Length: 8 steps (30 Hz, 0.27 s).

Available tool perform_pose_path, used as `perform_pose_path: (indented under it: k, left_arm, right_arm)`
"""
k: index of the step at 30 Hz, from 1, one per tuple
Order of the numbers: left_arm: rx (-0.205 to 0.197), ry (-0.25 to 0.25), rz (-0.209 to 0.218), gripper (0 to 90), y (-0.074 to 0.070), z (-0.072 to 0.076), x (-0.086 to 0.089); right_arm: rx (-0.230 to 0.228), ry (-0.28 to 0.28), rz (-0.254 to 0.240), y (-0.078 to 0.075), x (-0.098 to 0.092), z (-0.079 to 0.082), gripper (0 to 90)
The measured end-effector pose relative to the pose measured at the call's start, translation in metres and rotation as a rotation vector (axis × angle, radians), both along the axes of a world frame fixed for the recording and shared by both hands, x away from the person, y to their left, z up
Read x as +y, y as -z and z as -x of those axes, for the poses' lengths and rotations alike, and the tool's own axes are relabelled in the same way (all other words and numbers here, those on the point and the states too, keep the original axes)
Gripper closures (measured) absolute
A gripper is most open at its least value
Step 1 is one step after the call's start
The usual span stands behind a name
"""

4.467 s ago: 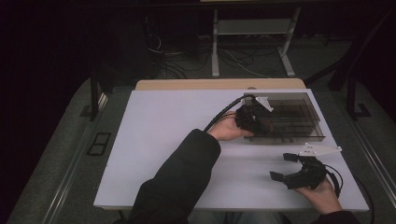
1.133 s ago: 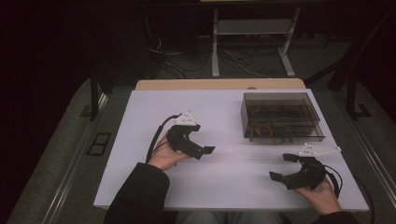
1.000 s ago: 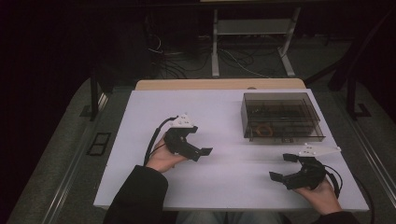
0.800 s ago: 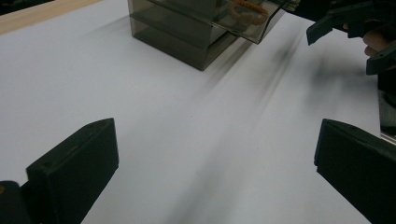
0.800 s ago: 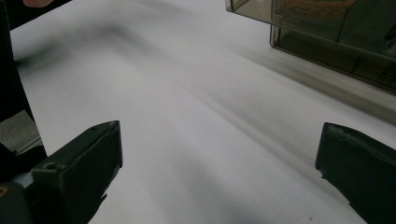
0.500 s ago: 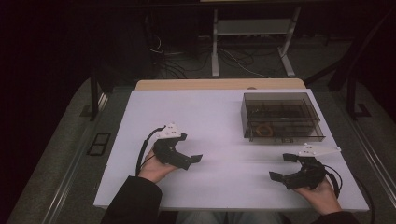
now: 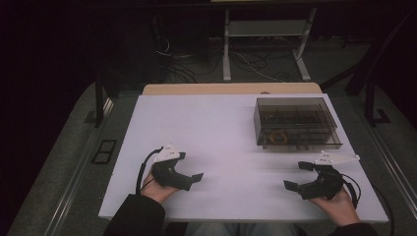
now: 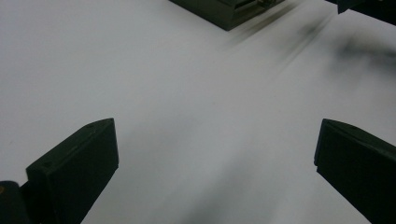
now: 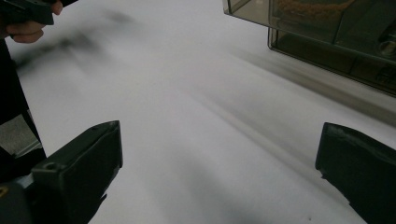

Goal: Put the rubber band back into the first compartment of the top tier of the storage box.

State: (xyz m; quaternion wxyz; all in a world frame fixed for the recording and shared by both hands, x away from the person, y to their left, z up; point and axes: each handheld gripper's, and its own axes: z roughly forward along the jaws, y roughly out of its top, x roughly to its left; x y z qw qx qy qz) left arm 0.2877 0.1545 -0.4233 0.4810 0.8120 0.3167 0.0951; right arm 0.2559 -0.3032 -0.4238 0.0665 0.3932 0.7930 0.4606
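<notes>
Grippers rest low at the near edge of the white counter (image 7: 226,128), left gripper (image 7: 189,179) and right gripper (image 7: 300,176) each with jaws spread wide and empty, seemingly parked away from the closed smoky plastic box (image 7: 295,123) farther back on the right.

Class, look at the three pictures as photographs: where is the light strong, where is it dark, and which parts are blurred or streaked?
High view: the white table is bright, the floor and background are dark. Left gripper view: the box and the shadows near it are smeared into streaks; the left gripper is sharper. Right gripper view: the box casts a streaked shadow, and the right gripper is sharp.
</notes>
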Motion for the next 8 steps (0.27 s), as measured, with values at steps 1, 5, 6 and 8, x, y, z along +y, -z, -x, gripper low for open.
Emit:
perform_pose_path:
  k: [1,5,6,8]
  left_arm:
    - [-0.002,-0.003,0.003,0.0,0.0006,0.0014,0.0014]
    - [-0.005,0.004,0.004,0.0,0.0001,0.0034,0.0033]
    - [-0.005,0.005,0.005,0.0,0.0,0.0036,0.0029]
    - [0.001,0.013,0.008,0.0,0.0004,0.004,0.0019]
  right_arm:
    - [0.002,0.002,-0.001,0.0,0.0,0.0002,0.4]
    - [0.0,0.006,-0.003,0.0,-0.0005,0.0002,0.4]
    - [0.001,0.007,-0.002,-0.0001,-0.0005,0.0003,0.4]
    - [0.004,0.009,-0.004,-0.0001,-0.0006,0.0006,0.4]
